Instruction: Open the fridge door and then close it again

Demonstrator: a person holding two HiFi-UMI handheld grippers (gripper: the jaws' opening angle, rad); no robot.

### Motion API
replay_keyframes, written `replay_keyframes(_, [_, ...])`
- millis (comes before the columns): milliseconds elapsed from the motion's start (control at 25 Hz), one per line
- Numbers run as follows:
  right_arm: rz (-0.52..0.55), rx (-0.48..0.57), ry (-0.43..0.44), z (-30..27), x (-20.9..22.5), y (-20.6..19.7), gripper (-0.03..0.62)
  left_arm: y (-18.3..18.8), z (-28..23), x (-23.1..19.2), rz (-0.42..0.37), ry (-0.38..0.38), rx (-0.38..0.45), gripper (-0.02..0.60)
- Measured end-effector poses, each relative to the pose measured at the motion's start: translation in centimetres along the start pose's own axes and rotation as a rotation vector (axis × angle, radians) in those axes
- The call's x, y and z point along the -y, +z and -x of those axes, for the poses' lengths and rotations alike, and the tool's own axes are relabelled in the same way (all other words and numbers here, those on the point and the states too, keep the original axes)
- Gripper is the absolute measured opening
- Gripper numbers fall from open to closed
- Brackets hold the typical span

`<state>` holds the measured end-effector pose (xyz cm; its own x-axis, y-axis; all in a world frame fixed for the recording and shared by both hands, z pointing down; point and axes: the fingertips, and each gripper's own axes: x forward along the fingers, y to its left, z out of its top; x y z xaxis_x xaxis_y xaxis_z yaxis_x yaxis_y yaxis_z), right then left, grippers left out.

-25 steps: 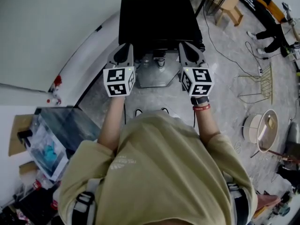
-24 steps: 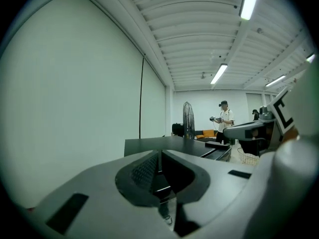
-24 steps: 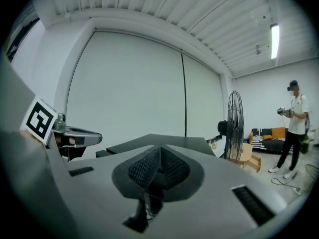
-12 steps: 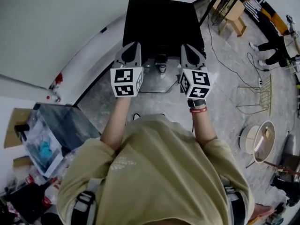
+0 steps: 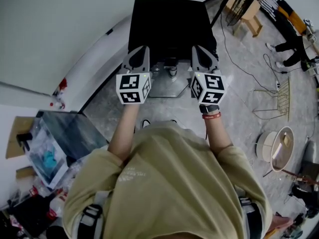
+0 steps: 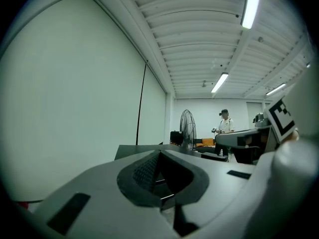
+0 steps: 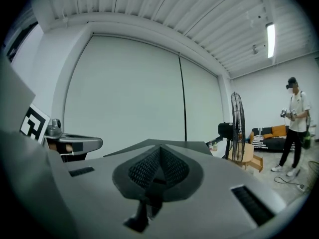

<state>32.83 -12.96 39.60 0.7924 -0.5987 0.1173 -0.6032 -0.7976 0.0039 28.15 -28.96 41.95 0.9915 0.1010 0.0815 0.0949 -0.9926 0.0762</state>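
Hardly anything has shifted over the last second: both hands hold much the same spot. Left gripper (image 5: pixel 141 50) and right gripper (image 5: pixel 200 50) point level, side by side, each with its jaws pressed together and nothing between them. Straight ahead of their tips stands the black fridge (image 5: pixel 169 19), its flat top showing just beyond the closed jaws. Whether either tip touches it, I can't tell.

A bare lab-like workroom: ribbed ceiling (image 6: pixel 199 44), tube lights (image 6: pixel 250 6), blank wall panels (image 7: pixel 129 93), a standing fan (image 7: pixel 238 128), cables (image 5: pixel 227 43) across the floor (image 5: pixel 239 88).
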Motion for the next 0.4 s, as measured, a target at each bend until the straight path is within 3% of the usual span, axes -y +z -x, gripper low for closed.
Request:
replay_keyframes(240, [0.042,-0.053,0.047,-0.4,0.3,-1.5,0.021,-1.7,0.0,0.1,0.015,-0.008,-0.029,0.02])
replay_keyframes(400, [0.139,-0.097,0.129,-2.3,-1.1,-2.4,0.021,-2.8,0.3,-2.0,0.008,0.015,-0.047,0.02])
